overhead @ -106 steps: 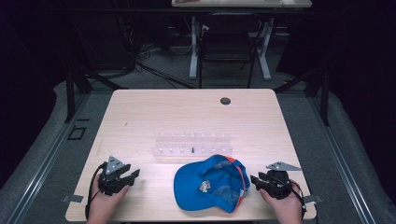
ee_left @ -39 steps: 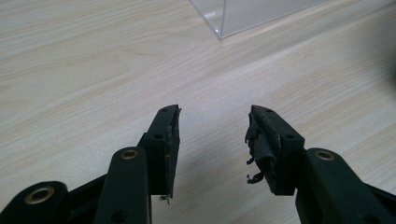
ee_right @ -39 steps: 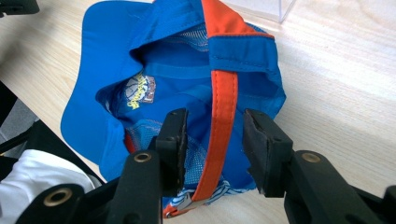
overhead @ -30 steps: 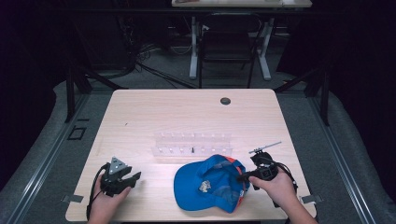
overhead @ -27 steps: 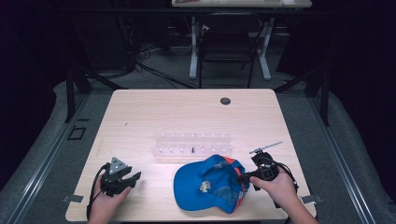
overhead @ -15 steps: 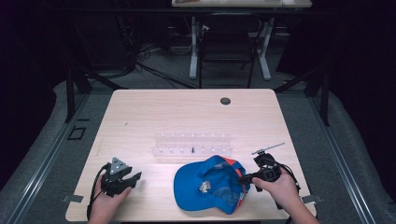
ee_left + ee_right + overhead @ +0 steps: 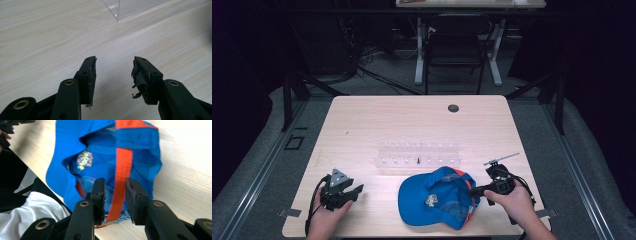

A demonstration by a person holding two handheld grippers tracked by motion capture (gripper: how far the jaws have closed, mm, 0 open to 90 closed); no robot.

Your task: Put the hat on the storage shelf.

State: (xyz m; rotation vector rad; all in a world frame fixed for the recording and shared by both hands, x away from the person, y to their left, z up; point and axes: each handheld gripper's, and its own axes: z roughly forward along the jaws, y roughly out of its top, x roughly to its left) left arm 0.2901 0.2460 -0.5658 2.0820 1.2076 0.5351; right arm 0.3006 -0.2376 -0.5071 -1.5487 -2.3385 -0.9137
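A blue cap [image 7: 437, 197] with an orange strip lies near the table's front edge, right of centre. My right gripper [image 7: 474, 191] is at the cap's right rim. In the right gripper view its jaws [image 7: 115, 187] pinch the cap [image 7: 105, 150] with the orange strip and blue mesh between them. My left gripper [image 7: 354, 192] rests at the front left of the table, well apart from the cap. Its jaws [image 7: 113, 72] stand open over bare wood with nothing between them.
A clear plastic rack [image 7: 418, 155] stands across the middle of the wooden table [image 7: 412, 125], just behind the cap; its corner [image 7: 130, 7] lies ahead of the left jaws. A black round insert [image 7: 453, 108] sits near the far edge.
My right gripper has moved left from the front right corner to the cap's rim and closed on it. The left gripper has stayed in place.
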